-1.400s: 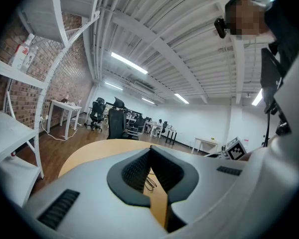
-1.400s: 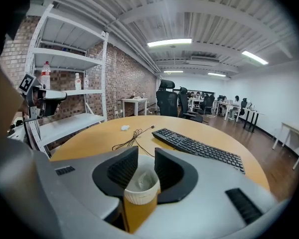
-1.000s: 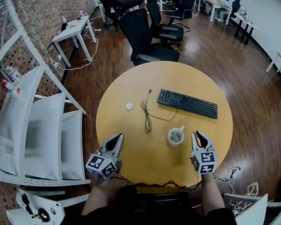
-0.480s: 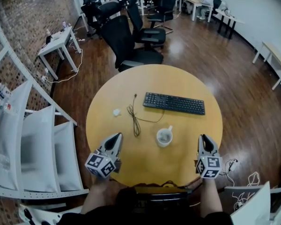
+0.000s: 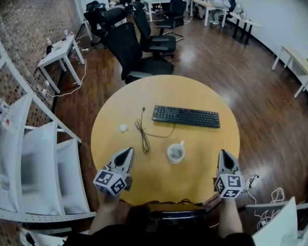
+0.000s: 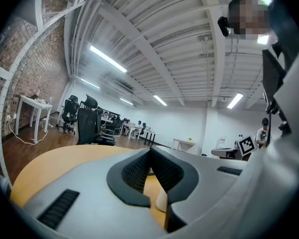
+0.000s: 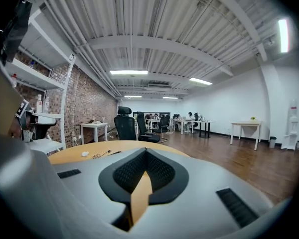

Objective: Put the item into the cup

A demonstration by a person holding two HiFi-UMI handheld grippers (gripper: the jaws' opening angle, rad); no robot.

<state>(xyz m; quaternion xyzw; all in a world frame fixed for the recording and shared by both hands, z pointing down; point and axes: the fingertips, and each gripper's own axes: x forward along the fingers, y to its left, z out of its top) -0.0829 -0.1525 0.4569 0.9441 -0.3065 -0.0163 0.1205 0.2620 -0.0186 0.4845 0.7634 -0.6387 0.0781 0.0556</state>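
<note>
**Right fingers clench on nothing, item untouched**

We see the right gripper (image 5: 225, 154) now further right of the white cup (image 5: 175, 152), its fingers just clenched empty. The left gripper (image 5: 127, 152) is clenched empty too. The small white item (image 5: 123, 128) lies on the round, smooth wooden desk (image 5: 205, 155), beside the thin black cable (image 5: 142, 135). We judge pickup not begun.

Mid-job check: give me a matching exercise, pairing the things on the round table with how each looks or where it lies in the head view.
1 keyboard
2 cup
3 small white item
4 cable

A leftmost, small and pale
B upright, white, round
C black, flat, rightmost
D thin, dark, looped

Pairs: 1-C, 2-B, 3-A, 4-D
</note>
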